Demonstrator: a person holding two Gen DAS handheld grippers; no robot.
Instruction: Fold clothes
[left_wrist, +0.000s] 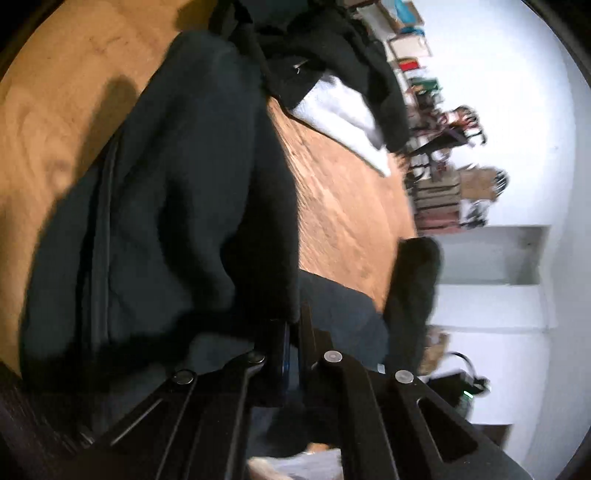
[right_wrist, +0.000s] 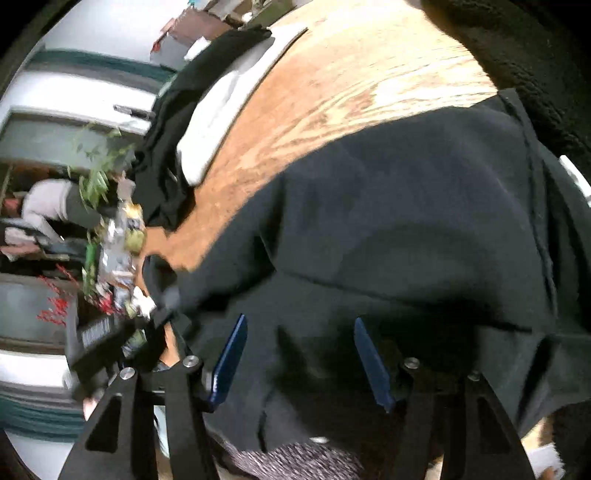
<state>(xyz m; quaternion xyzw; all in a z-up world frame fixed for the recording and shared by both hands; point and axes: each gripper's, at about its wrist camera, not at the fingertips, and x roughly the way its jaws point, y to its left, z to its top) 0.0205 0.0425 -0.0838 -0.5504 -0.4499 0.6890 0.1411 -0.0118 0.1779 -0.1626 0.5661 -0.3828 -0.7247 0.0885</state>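
Observation:
A dark navy garment (left_wrist: 166, 206) lies bunched on the wooden table (left_wrist: 340, 206). My left gripper (left_wrist: 293, 332) is shut on an edge of this garment, cloth pinched between its close-set fingers. In the right wrist view the same dark garment (right_wrist: 399, 229) spreads over the table (right_wrist: 332, 92). My right gripper (right_wrist: 299, 350) is open just above the cloth, its blue pads (right_wrist: 229, 362) wide apart with nothing between them.
A pile of black clothes (left_wrist: 332, 48) lies over a folded white item (left_wrist: 343, 114) at the table's far side; both show in the right wrist view, black clothes (right_wrist: 177, 122) and white item (right_wrist: 218, 122). Shelves with clutter (left_wrist: 439, 177) stand beyond the table.

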